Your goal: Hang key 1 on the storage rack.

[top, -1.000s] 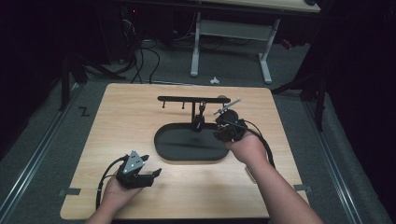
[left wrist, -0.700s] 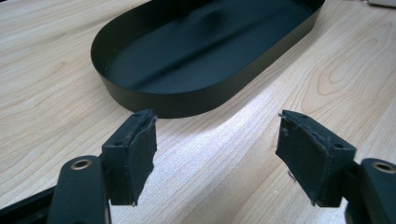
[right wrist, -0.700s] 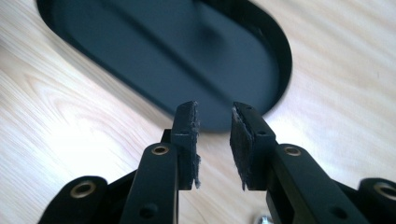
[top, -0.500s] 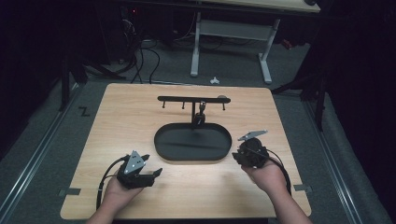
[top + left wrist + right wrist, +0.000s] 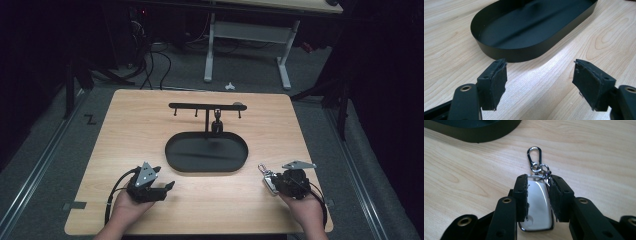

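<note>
I hold both grippers over the near edge of the pale wood-grain table [image 5: 125,120], with the black oval tray [image 5: 176,155] at its middle as my landmark. My right gripper [image 5: 272,184] sits near and to the right of the tray, low over the wood. Between its jaws lies a key fob [image 5: 537,207], white-faced with a chrome rim, resting on the table; a small ring and a silver carabiner clip [image 5: 534,158] trail from its far end toward the tray. These jaws have just been easing apart: the left pad [image 5: 523,195] sits at the fob's edge, and a sliver of gap shows on the other side, so I am not clamping it.

My left gripper [image 5: 160,189] rests near and to the left of the tray, jaws wide apart with only bare wood between them.

Beyond the tray stands a black rack [image 5: 207,106], a crossbar with short pegs, and one small dark item [image 5: 217,125] hangs from it just above the tray's far rim.

Past the table is grey carpeted floor [image 5: 185,65], cables [image 5: 150,55], and a white-legged desk [image 5: 250,40]. The room around is dark.
</note>
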